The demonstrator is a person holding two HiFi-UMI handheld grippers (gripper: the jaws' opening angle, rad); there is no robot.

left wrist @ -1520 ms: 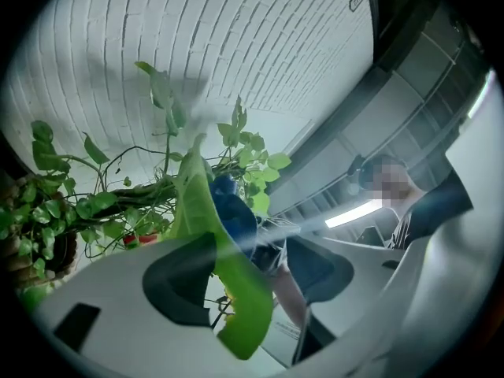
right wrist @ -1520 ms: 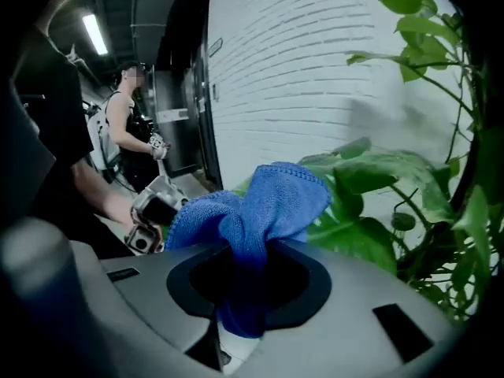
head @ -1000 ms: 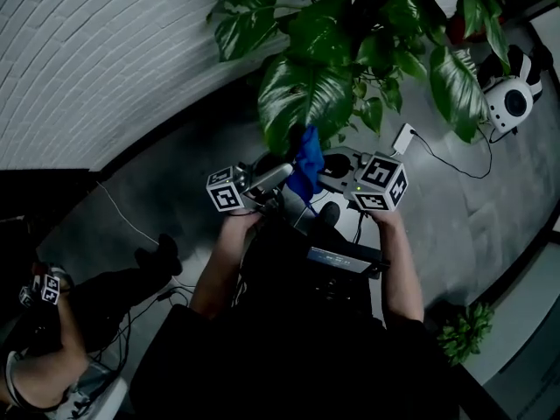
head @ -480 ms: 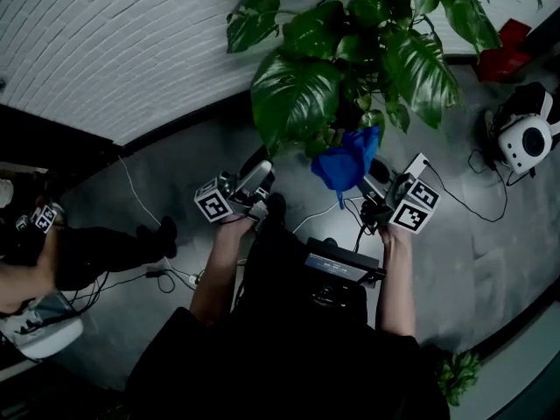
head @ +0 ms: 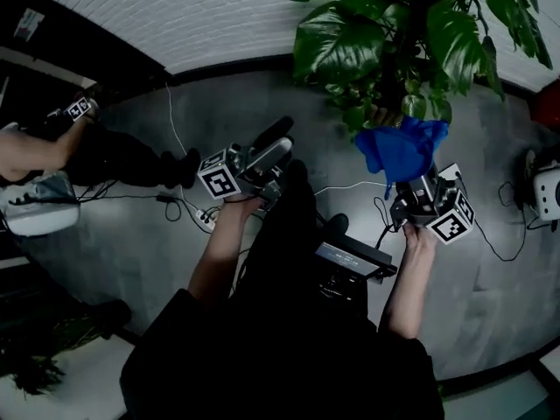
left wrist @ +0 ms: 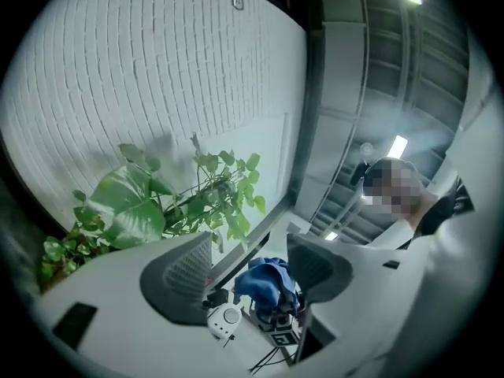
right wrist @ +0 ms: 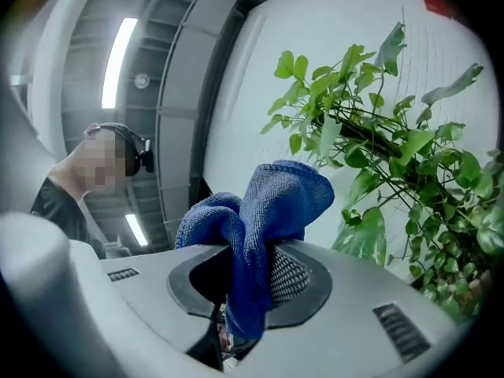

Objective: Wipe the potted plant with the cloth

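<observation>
The potted plant [head: 385,33], with large glossy green leaves, fills the top right of the head view. Just below its lowest leaves hangs a bunched blue cloth [head: 402,147], and my right gripper [head: 418,185] is shut on it. In the right gripper view the cloth [right wrist: 272,203] bulges up from between the pads, with the plant [right wrist: 394,156] behind it to the right. My left gripper [head: 273,143] is open and holds nothing, well left of the cloth. Its own view looks past its open jaws at the plant [left wrist: 150,203] and the distant cloth [left wrist: 266,282].
A white brick wall [head: 192,16] runs behind the plant. Cables and a power strip [head: 206,220] lie on the grey floor. Another person [head: 52,147] holding a marker cube sits at the far left. A white device [head: 547,191] sits at the right edge.
The right gripper has carried the cloth right and up, from beside the left gripper to just under the plant's leaves. The left gripper has drawn away to the left, and both point higher.
</observation>
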